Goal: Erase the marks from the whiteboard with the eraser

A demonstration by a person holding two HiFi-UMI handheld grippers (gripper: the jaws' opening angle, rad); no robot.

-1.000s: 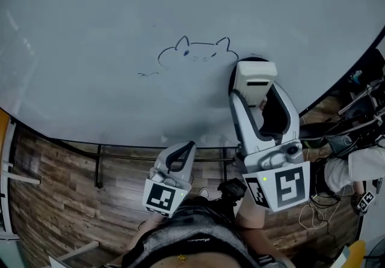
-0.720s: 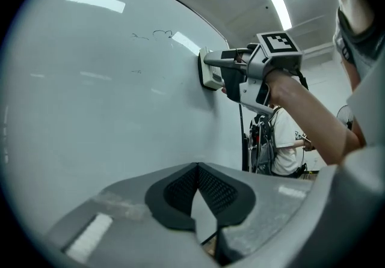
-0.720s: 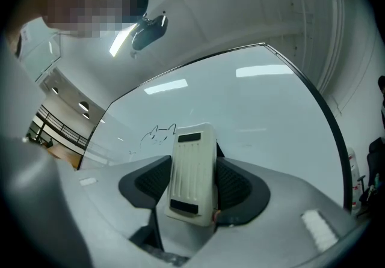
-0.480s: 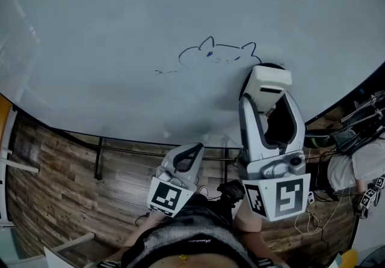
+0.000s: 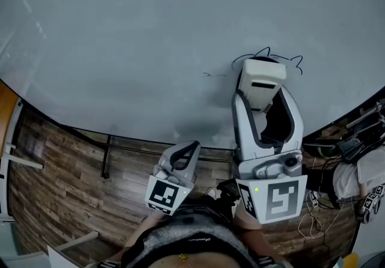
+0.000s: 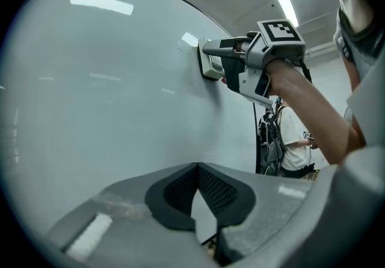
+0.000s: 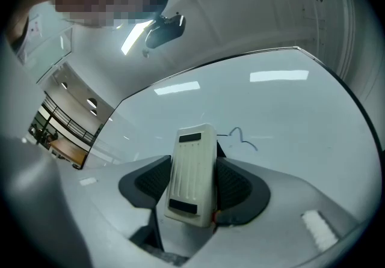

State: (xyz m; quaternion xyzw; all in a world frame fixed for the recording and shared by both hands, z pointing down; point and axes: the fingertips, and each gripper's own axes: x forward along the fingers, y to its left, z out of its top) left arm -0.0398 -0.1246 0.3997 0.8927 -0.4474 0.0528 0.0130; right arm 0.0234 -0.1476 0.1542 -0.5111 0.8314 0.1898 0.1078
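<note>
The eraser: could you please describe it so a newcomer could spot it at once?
The whiteboard fills the head view. At its lower right, the right gripper holds a cream, ribbed block against it, beside the dark marks: the eraser. No other object is pressed to the whiteboard.

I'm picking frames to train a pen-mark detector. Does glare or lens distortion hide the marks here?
Head view: fisheye bends the whiteboard edge into an arc; light is even, no glare on the marks, but the eraser overlaps them. Right gripper view: ceiling-light reflections streak the board, clear of the marks; corners go dark. Left gripper view: similar reflections, strong curvature.
</note>
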